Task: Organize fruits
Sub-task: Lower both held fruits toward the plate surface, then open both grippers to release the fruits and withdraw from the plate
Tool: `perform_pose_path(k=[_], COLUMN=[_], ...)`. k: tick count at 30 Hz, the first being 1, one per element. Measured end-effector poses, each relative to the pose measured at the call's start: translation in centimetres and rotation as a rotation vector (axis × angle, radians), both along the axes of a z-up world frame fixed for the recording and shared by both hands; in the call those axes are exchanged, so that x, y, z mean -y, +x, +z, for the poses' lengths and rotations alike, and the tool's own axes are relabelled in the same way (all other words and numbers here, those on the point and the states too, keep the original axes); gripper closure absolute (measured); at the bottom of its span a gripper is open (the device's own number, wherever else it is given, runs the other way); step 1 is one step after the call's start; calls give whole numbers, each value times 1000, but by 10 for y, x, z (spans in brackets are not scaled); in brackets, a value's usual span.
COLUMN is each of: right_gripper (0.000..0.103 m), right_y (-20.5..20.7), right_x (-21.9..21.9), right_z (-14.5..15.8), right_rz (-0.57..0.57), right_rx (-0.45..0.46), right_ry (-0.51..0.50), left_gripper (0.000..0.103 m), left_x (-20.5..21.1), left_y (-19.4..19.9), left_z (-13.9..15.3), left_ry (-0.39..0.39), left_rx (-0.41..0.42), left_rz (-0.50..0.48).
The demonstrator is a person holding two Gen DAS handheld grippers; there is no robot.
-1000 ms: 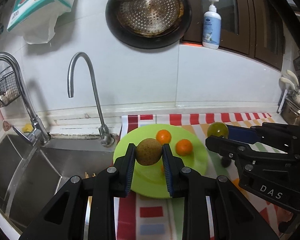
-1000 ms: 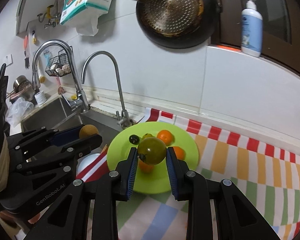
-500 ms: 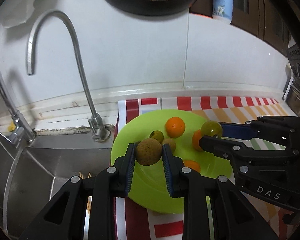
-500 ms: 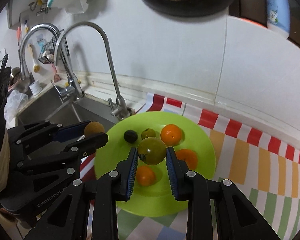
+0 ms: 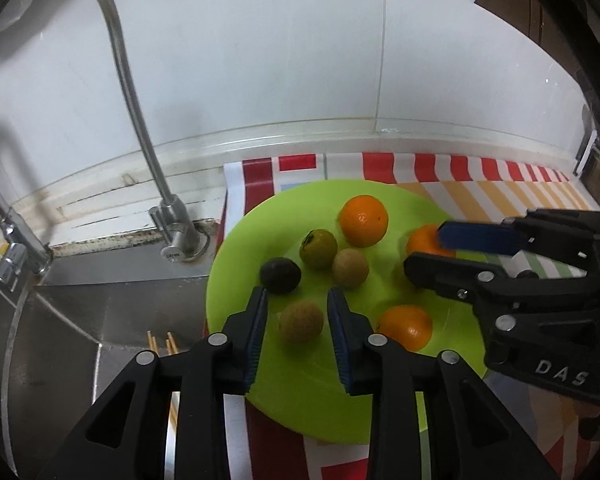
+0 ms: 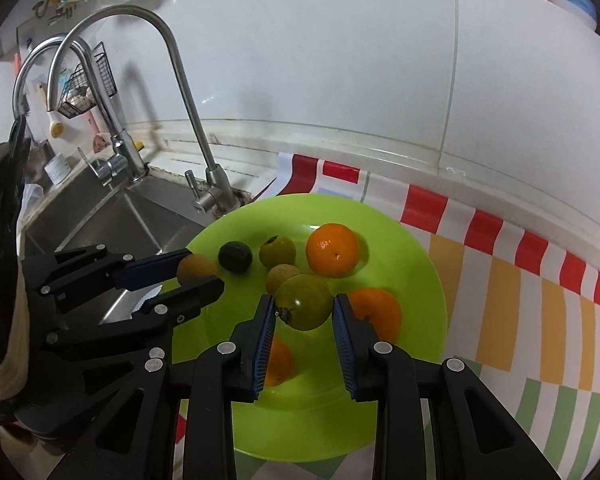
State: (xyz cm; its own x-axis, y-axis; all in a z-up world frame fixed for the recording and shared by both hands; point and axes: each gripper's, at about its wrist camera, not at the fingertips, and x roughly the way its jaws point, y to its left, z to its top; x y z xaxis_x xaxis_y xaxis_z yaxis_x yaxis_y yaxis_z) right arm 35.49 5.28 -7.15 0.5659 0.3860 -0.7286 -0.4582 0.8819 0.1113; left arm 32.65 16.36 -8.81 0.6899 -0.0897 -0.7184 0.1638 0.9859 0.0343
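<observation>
A lime-green plate (image 5: 340, 396) (image 6: 404, 248) on a striped cloth holds three oranges (image 5: 363, 220), a small green fruit (image 5: 318, 248), a dark fruit (image 5: 280, 276) and a brown fruit (image 5: 350, 268). My left gripper (image 5: 296, 300) (image 6: 204, 268) hangs low over the plate's left side with its jaws opening. A second brown fruit (image 5: 301, 322) lies between them with a gap on each side. My right gripper (image 6: 304, 308) (image 5: 424, 248) is over the plate's middle, jaws opening. A larger green fruit (image 6: 304, 302) still fills the space between its pads.
A steel sink (image 5: 84, 320) lies left of the plate, with a curved tap (image 5: 128, 92) at its back edge and a second tap (image 6: 32, 68) further left. A white tiled wall (image 5: 300, 60) rises close behind. The striped cloth (image 6: 540, 304) runs on to the right.
Both grippers have come down and forward over the plate with their fruits. The left jaws have parted and the brown fruit now sits lower between them, free of the pads.
</observation>
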Motion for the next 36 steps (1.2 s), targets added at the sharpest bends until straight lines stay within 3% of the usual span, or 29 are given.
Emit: perform_pose_path(k=[2,9,14,16,18,22,36], right_gripper=[60,59,59,54,50,50,45], right_y=[-2,-26,-49,-58,-68,-86,-133], right_x=[2,17,33,40,47,63,116], right_z=[3,23,38,44,50,61,76], right_rz=[-7,-23,-37,-37,-42,-48,-82], right_rx=[11,61,93,109,126,144,230], right_ry=[6,17,30,37,42,60,32], left_gripper=[68,58,45,39,39,33,29], left_x=[-1,2,13,18,22,32,78], left_y=[-5,-35,-65,-74,-83,-100,-148], left_z=[4,30,53,60,66,73,87], left_ry=[5,-6,7,8,-3,-19,-37], left_rx=[14,61,121,127,137,153,221], left_rz=[15,47,64,71,76,86,76])
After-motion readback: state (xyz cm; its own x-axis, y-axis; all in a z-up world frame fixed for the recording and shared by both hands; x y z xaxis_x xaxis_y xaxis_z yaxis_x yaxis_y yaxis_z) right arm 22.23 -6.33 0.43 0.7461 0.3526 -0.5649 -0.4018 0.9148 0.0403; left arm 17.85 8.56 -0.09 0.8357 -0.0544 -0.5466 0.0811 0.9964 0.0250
